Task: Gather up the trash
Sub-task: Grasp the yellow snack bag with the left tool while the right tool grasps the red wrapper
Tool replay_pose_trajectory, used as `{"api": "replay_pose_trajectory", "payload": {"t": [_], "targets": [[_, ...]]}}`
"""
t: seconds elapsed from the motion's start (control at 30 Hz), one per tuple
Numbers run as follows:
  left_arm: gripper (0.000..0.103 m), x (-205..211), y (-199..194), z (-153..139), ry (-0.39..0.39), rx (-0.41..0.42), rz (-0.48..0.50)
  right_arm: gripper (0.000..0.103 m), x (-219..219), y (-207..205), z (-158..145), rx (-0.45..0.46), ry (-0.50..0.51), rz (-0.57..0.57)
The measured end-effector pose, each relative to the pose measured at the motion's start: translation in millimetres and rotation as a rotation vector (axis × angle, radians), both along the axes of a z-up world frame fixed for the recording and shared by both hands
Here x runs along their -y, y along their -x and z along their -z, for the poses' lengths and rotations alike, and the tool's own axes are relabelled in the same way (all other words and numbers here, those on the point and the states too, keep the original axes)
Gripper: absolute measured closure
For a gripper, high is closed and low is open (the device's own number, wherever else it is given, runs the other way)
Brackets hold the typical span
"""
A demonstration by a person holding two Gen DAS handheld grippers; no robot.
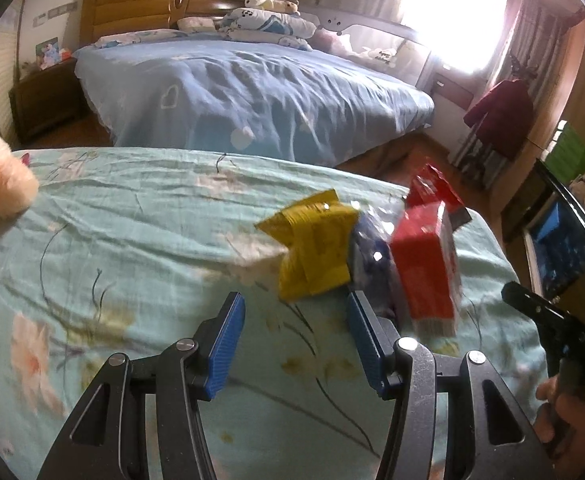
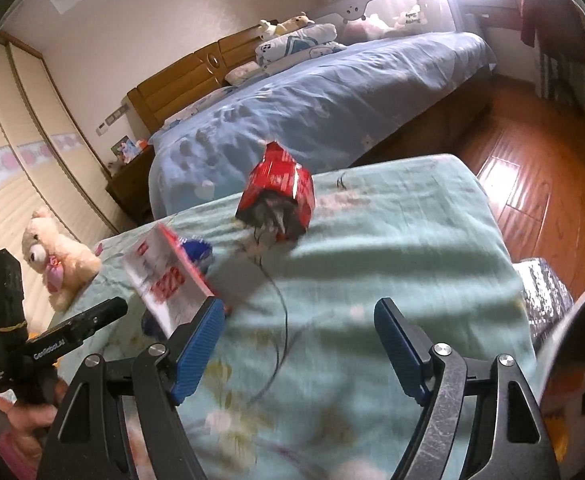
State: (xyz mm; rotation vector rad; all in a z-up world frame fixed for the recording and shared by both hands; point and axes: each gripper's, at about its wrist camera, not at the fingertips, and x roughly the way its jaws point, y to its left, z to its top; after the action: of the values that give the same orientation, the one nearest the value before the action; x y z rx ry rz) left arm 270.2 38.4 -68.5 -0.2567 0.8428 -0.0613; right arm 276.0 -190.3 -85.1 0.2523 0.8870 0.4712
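On the near bed, over its pale green floral sheet, your trash lies in a loose cluster toward the right edge.

Left gripper: blue-padded jaws spread apart, nothing between them, hovering just above the sheet. Right gripper: jaws likewise wide apart and empty.

Item one: yellow wrapper, crumpled, just beyond your left gripper's fingertips, slightly right of centre.

Item two: blue-and-clear plastic wrapper, wedged between the yellow wrapper and the red carton, touching both as far as the blur allows.

Item three: red-and-white carton, standing tilted just right of your left gripper's right finger. From the right wrist view the same carton sits just beyond that gripper's left finger; contact cannot be told.

Item four: torn red snack bag, farther back on the sheet, open end toward you, well apart from both grippers. From the left wrist view it shows behind the carton.

Item five: thin dark cord, trailing near from the snack bag across the sheet.

Surroundings: cream plush bear at the left end of the near bed; blue-covered bed beyond with pillows at its wooden headboard; wooden floor to the right.
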Motion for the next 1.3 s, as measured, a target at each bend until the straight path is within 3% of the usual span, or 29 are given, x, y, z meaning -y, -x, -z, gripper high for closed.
{"api": "replay_pose_trajectory", "payload": {"t": [0.4, 0.47, 0.6, 0.63, 0.67, 0.73, 0.87, 1.3], "targets": [[0.05, -5.2, -45.0, 14.2, 0.044, -0.003, 0.088, 0.047, -28.2, -58.1, 9.9, 0.002, 0.052, -0.041], [0.051, -1.9, -49.9, 16.5, 0.04, -0.002, 0.113, 0.056, -31.1, -64.1, 11.7, 0.003, 0.058, -0.045], [0.052, 5.7, -57.0, 20.6, 0.032, -0.002, 0.148, 0.095, -33.0, -73.7, 17.8, -0.025, 0.049, -0.054], [0.056, 6.6, -58.9, 21.5, 0.03, -0.001, 0.152, 0.097, -32.8, -74.0, 17.6, -0.026, 0.047, -0.055], [0.066, 7.6, -61.0, 22.6, 0.031, -0.002, 0.158, 0.098, -31.5, -73.1, 16.6, -0.02, 0.042, -0.053], [0.071, 10.3, -64.0, 24.8, 0.01, -0.01, 0.165, 0.103, -29.2, -70.3, 14.3, -0.006, 0.036, -0.05], [0.084, 22.0, -59.7, 23.5, -0.046, -0.008, 0.18, 0.103, -27.2, -64.4, 12.5, -0.004, 0.031, -0.049], [0.089, 32.3, 0.0, 4.5, 0.005, 0.026, 0.188, 0.103, -15.0, -8.2, 2.2, -0.013, -0.016, -0.055]]}}
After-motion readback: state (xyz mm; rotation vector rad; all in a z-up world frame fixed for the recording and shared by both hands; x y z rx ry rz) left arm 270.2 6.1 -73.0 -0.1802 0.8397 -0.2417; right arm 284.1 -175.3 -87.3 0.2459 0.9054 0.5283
